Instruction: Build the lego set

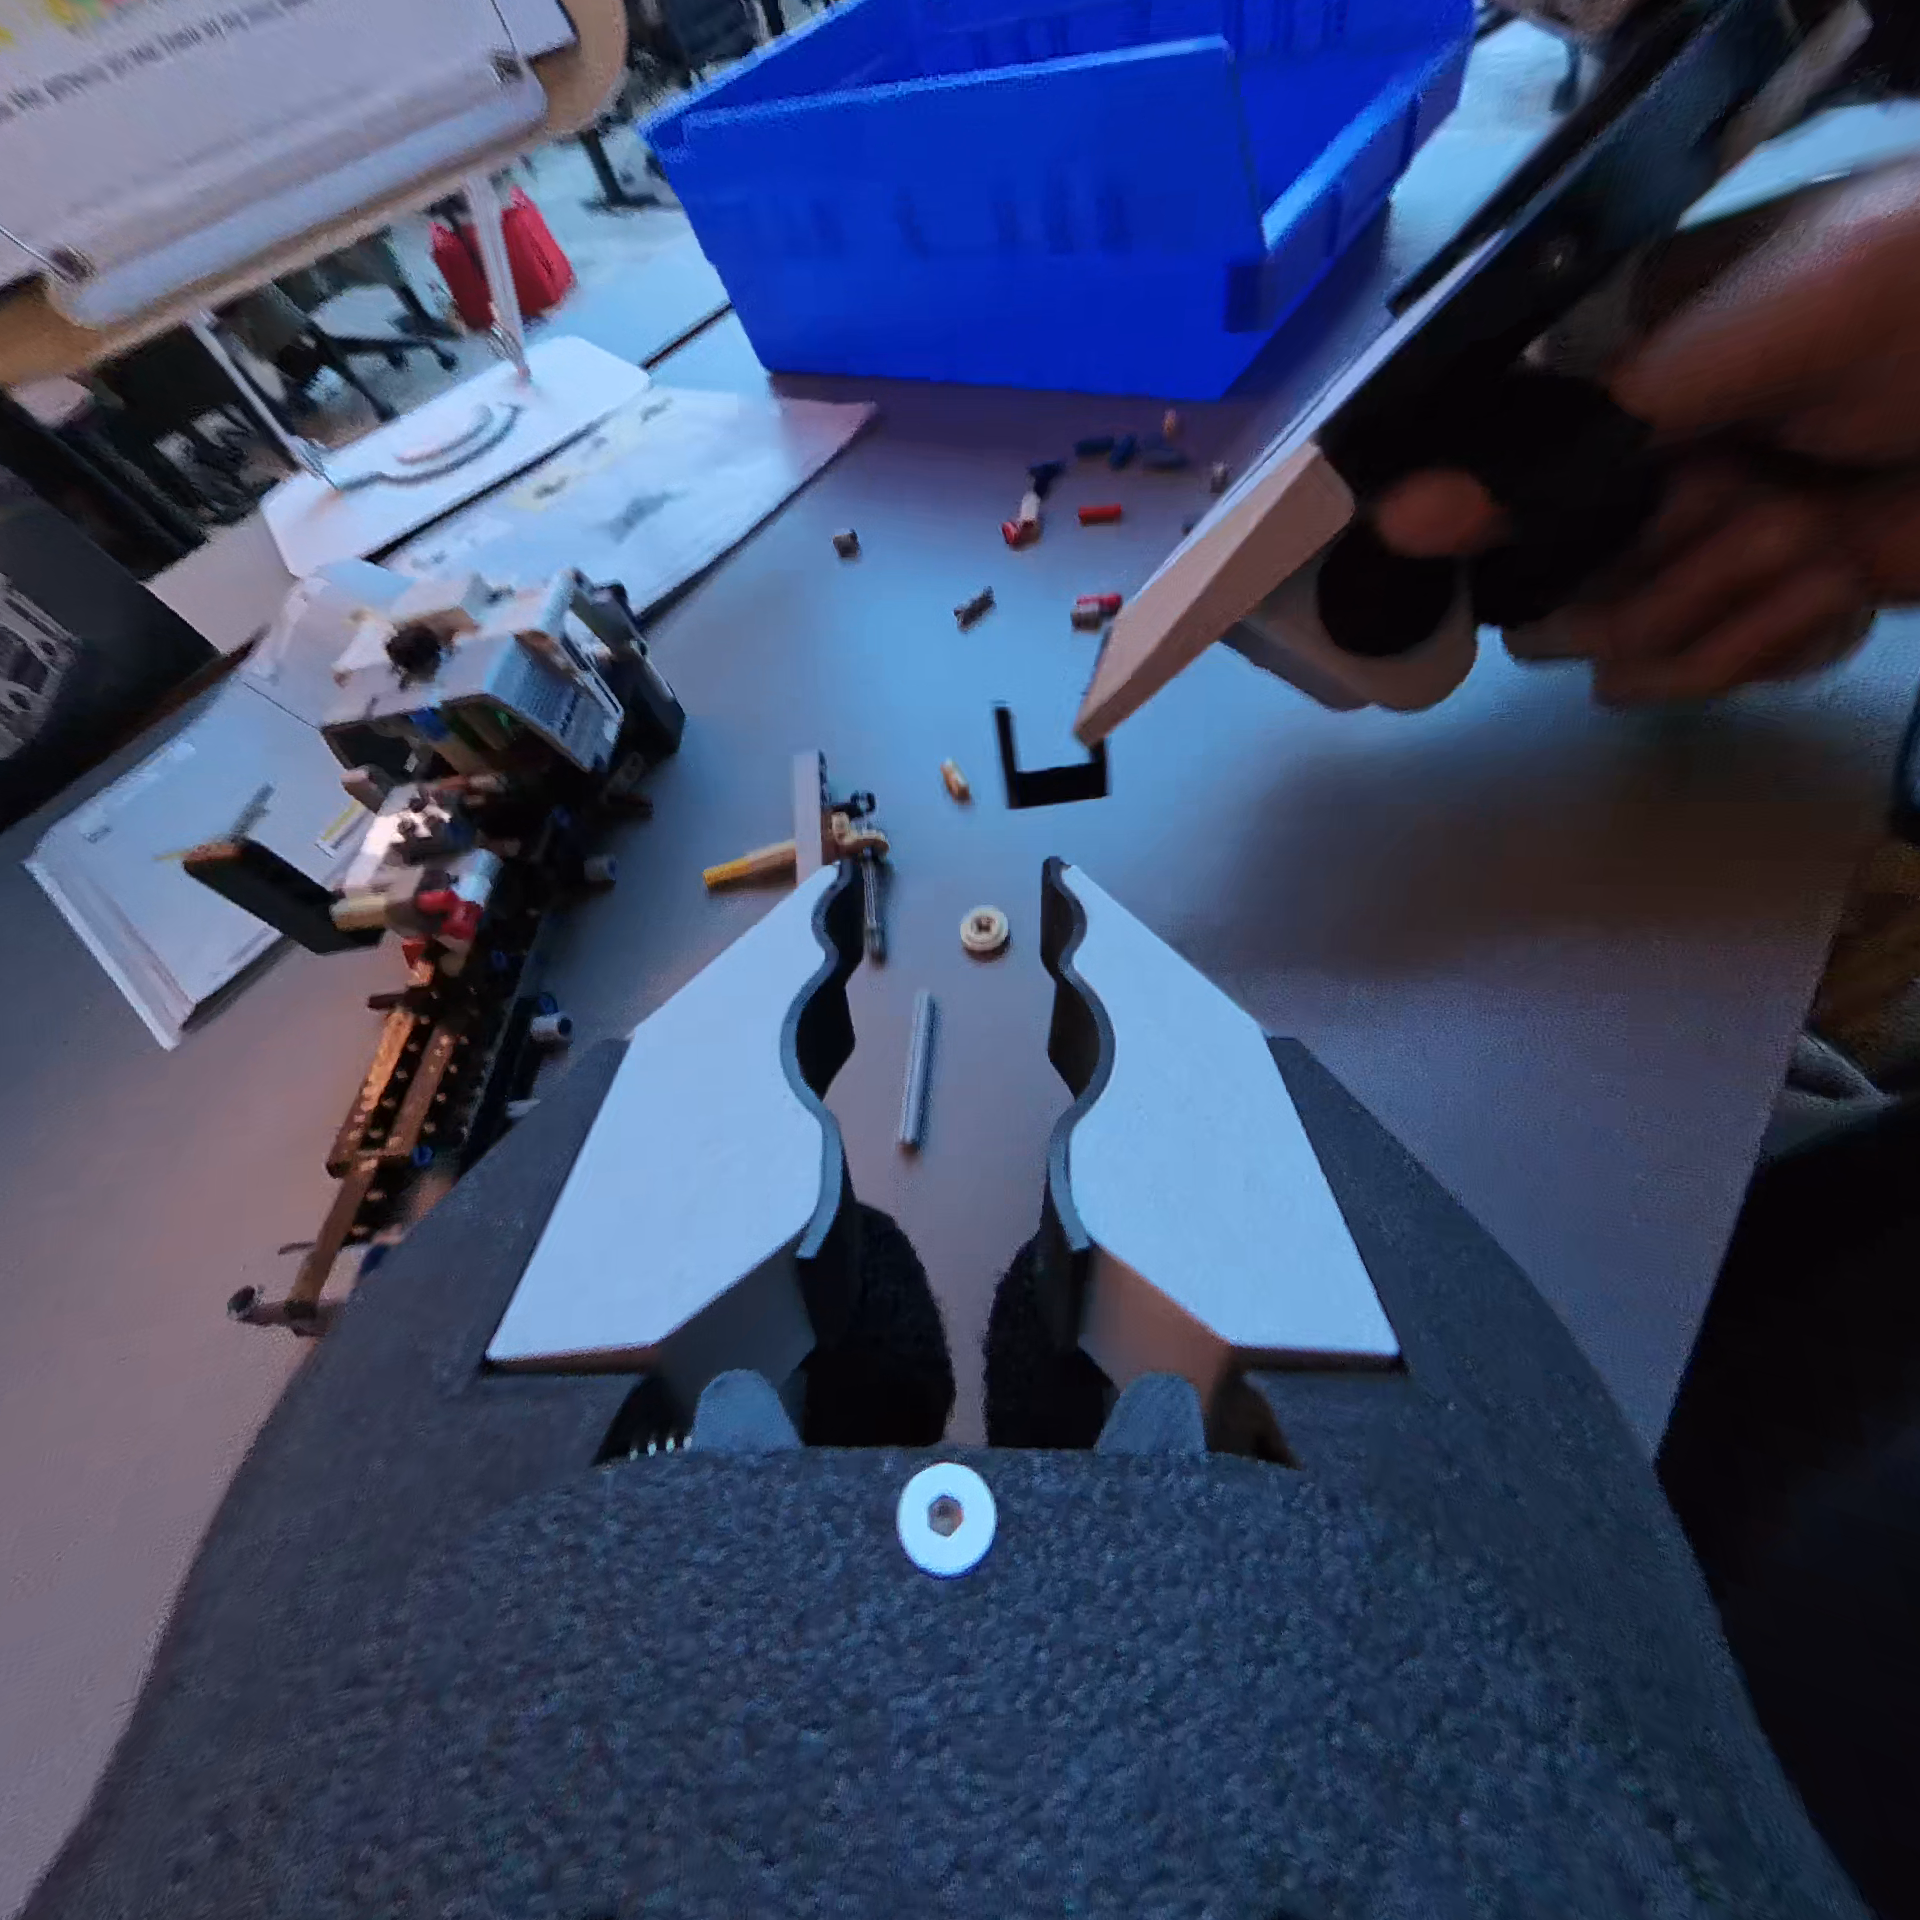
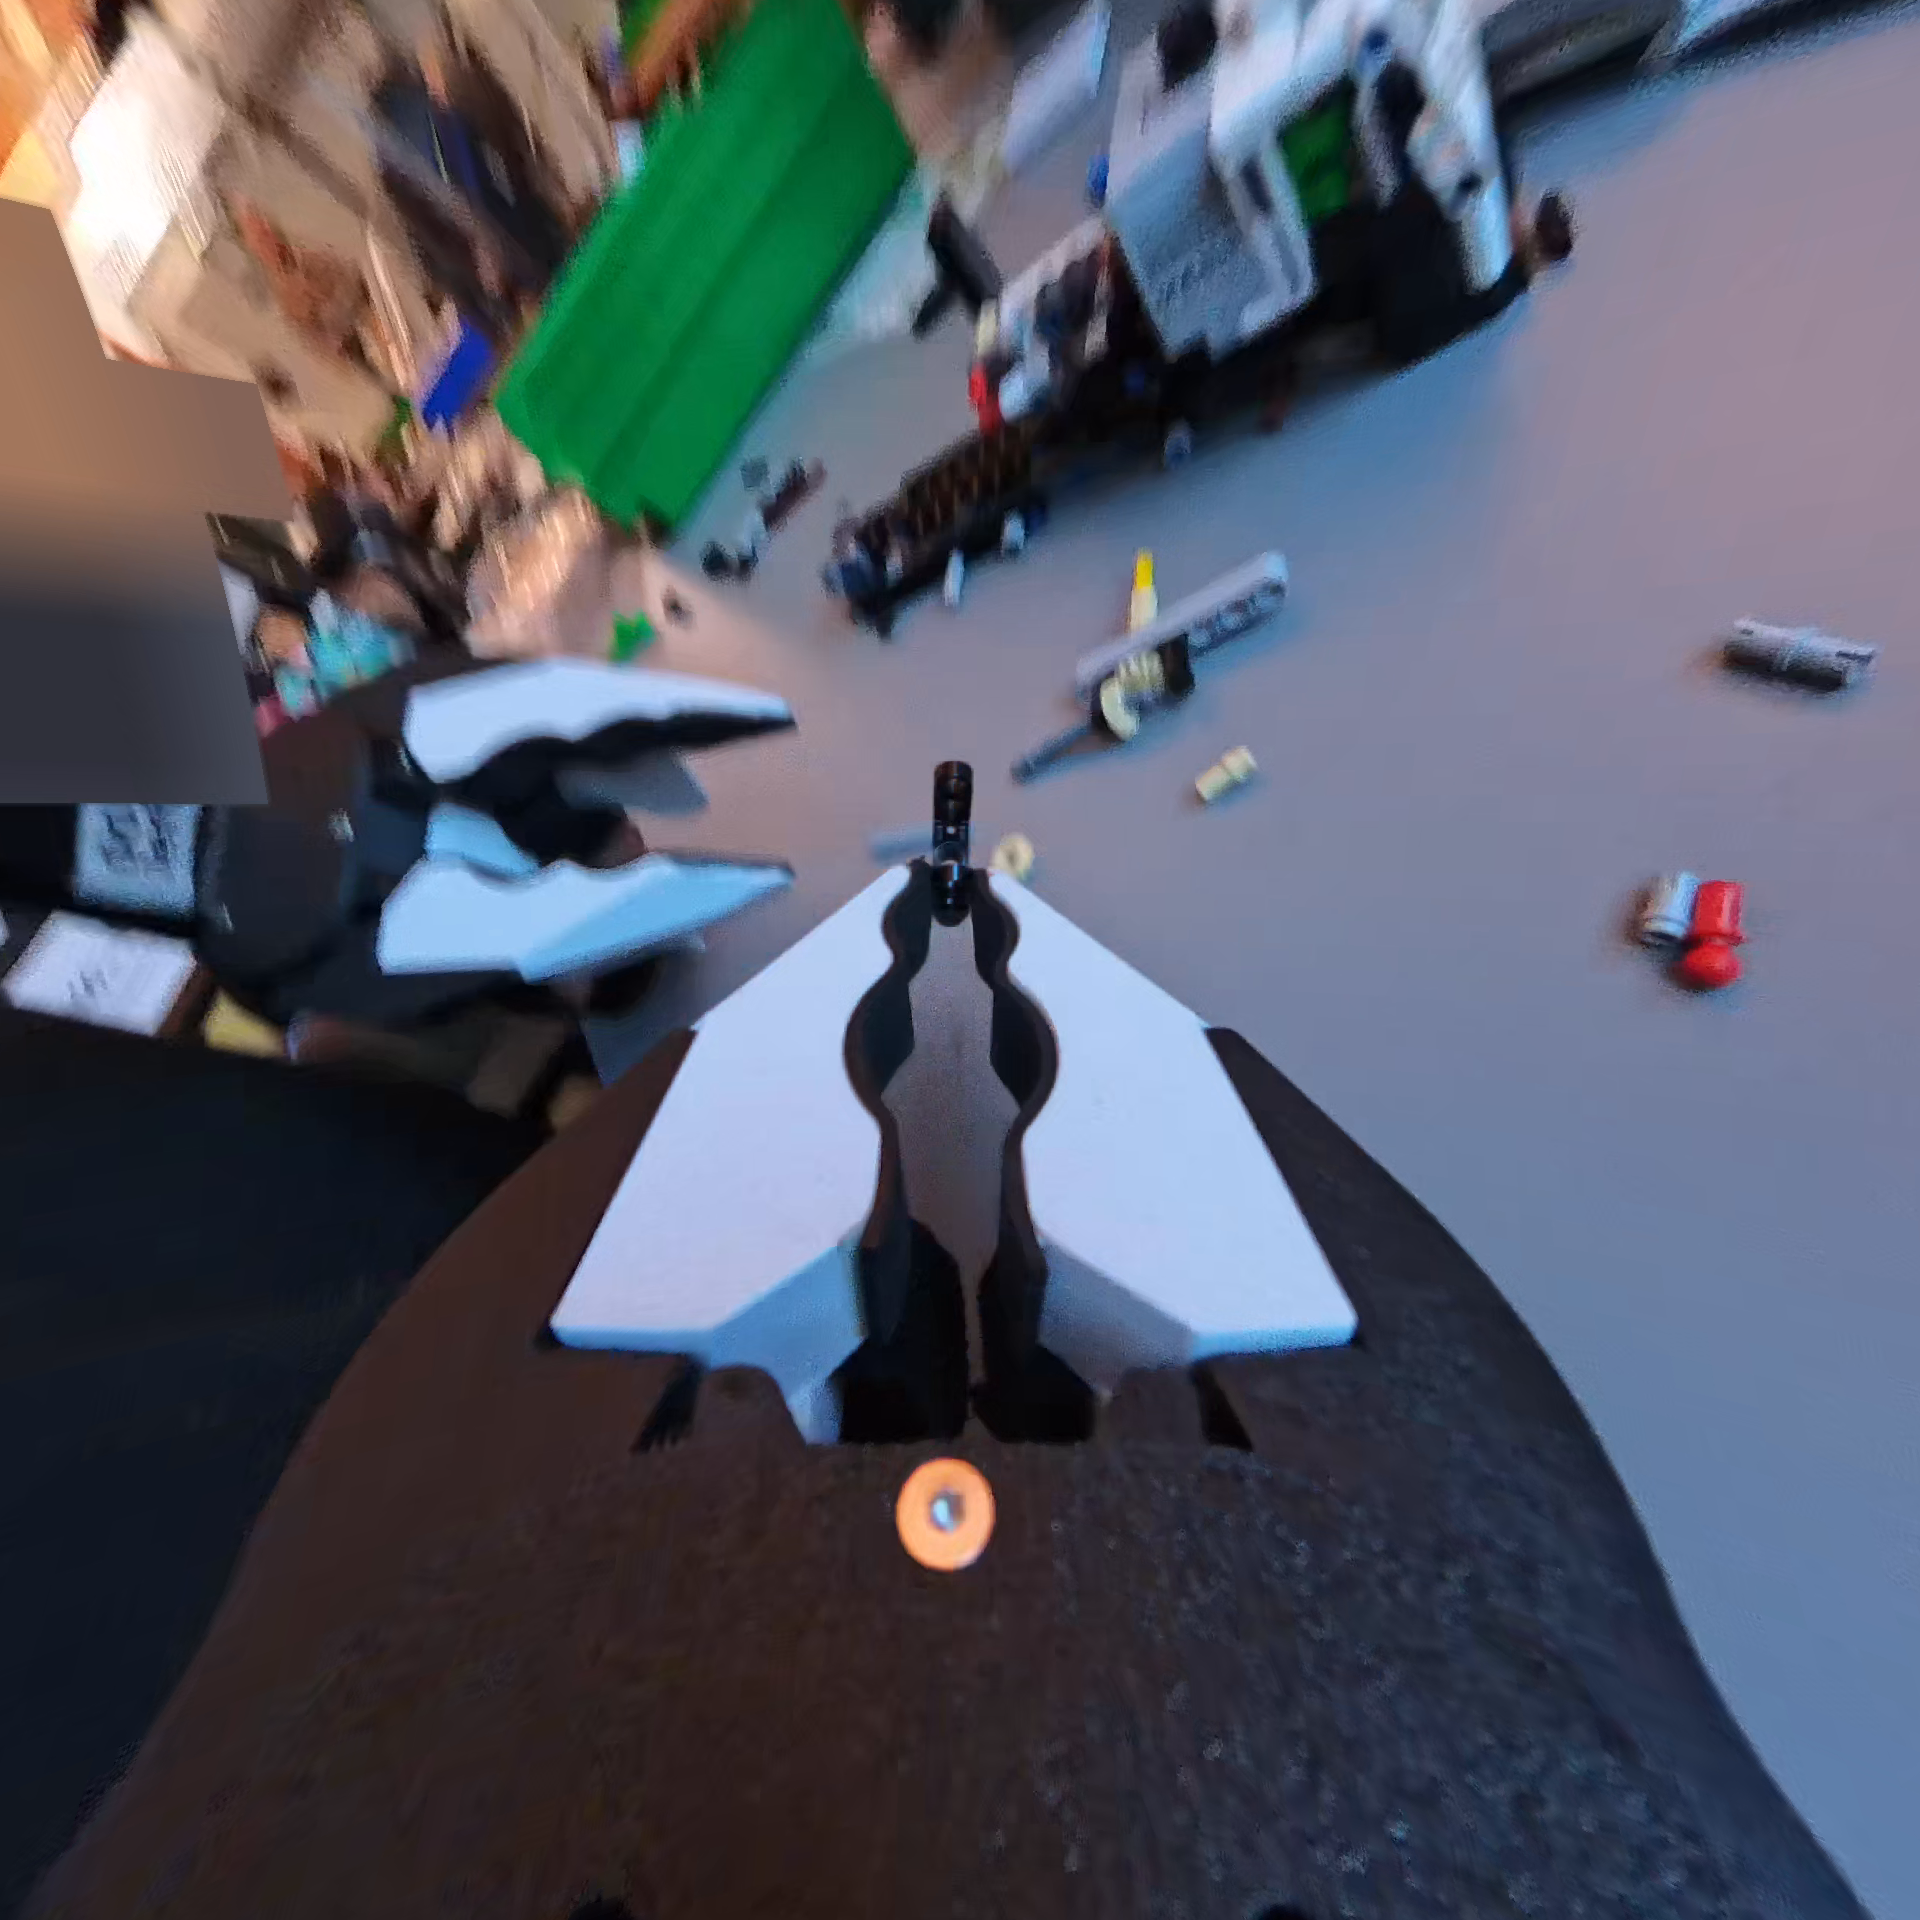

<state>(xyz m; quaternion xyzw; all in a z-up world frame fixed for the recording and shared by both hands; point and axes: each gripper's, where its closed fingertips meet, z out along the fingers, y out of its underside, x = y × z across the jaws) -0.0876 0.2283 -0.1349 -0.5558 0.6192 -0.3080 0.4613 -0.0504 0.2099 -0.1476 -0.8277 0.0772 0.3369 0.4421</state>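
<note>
My left gripper (image 1: 945, 883) is open and empty, low over the grey table. A grey axle (image 1: 916, 1070) and a tan bush (image 1: 984, 928) lie on the table between its fingers. A small grey beam assembly (image 1: 836, 821) lies just past its left fingertip. My right gripper (image 2: 949, 881) is shut on a black Lego piece (image 2: 951, 810). The left wrist view shows it (image 1: 1091, 727) coming in from the right, with the black piece (image 1: 1008, 758) at its tip. The part-built Lego model (image 1: 488, 727) stands on the left.
A blue bin (image 1: 1039, 208) stands at the back. Loose red and blue pins (image 1: 1091, 499) lie in front of it. Instruction booklets (image 1: 156, 883) lie left of the model. In the right wrist view there are a red piece (image 2: 1709, 930), a tan pin (image 2: 1226, 774) and a green block (image 2: 707, 260). The grippers' ends are close to 5 centimetres from one another.
</note>
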